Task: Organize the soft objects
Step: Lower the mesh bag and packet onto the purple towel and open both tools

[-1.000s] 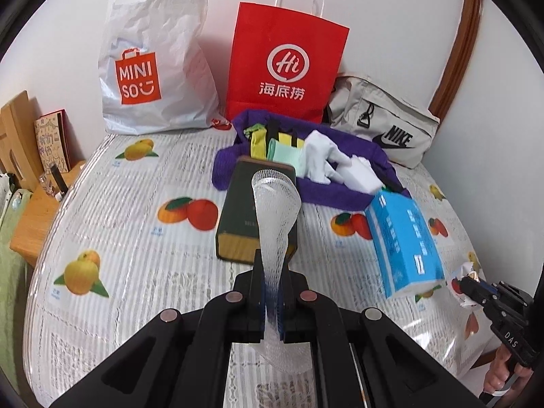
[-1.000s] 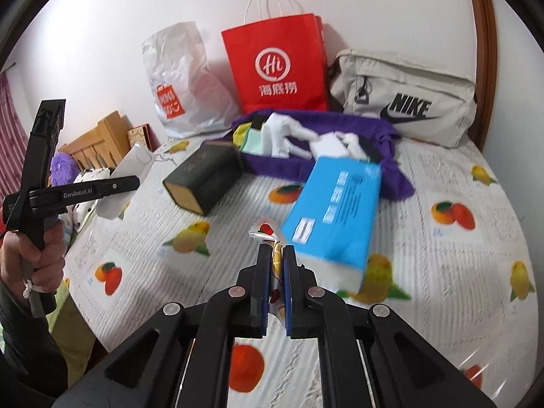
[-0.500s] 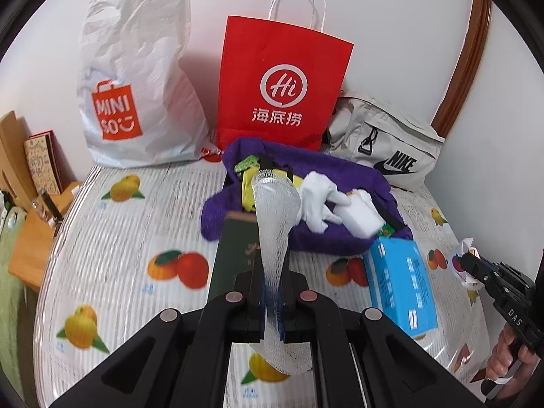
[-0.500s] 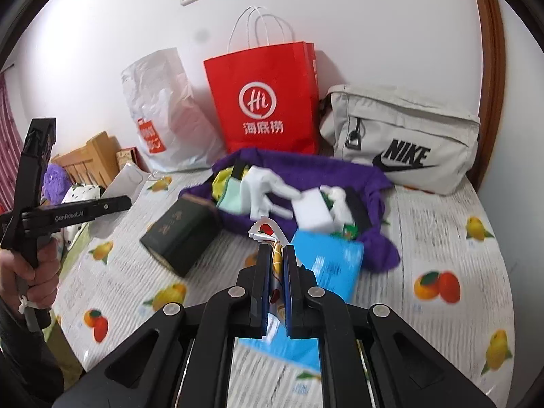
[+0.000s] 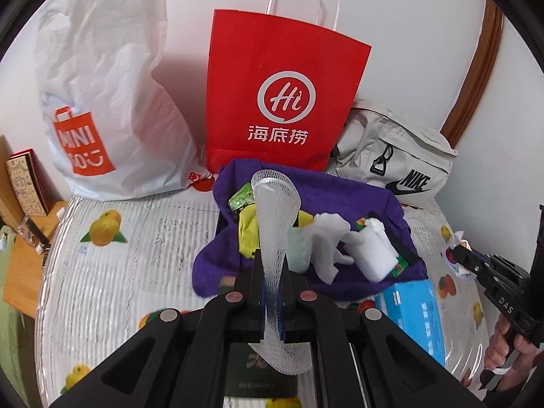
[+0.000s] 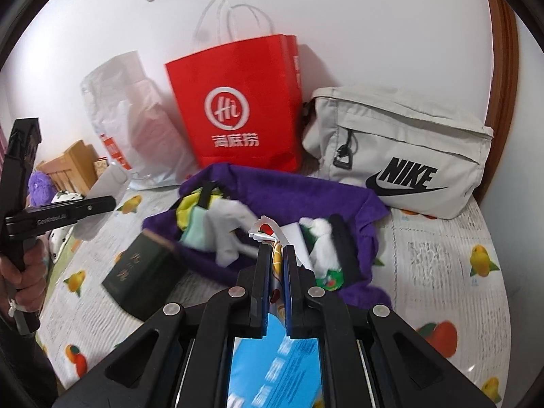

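- L gripper (image 5: 272, 292) pinches white foam net sleeve (image 5: 273, 224), jaws pressed tight on it; sleeve stands up over purple cloth (image 5: 340, 190).
- R gripper (image 6: 278, 272) pinches a small fruit-print wrapper (image 6: 267, 233), pads clamped.
- Below: dark green box (image 6: 142, 272) and blue tissue pack (image 6: 278, 367) on table (image 5: 112, 272).
- Judgement: both loads head for the soft pile on the cloth; keep grips shut till each is over a bare spot, then release 1 at a time.
- Don't knock white glove (image 5: 331, 238) or red paper bag (image 5: 282, 91) behind.
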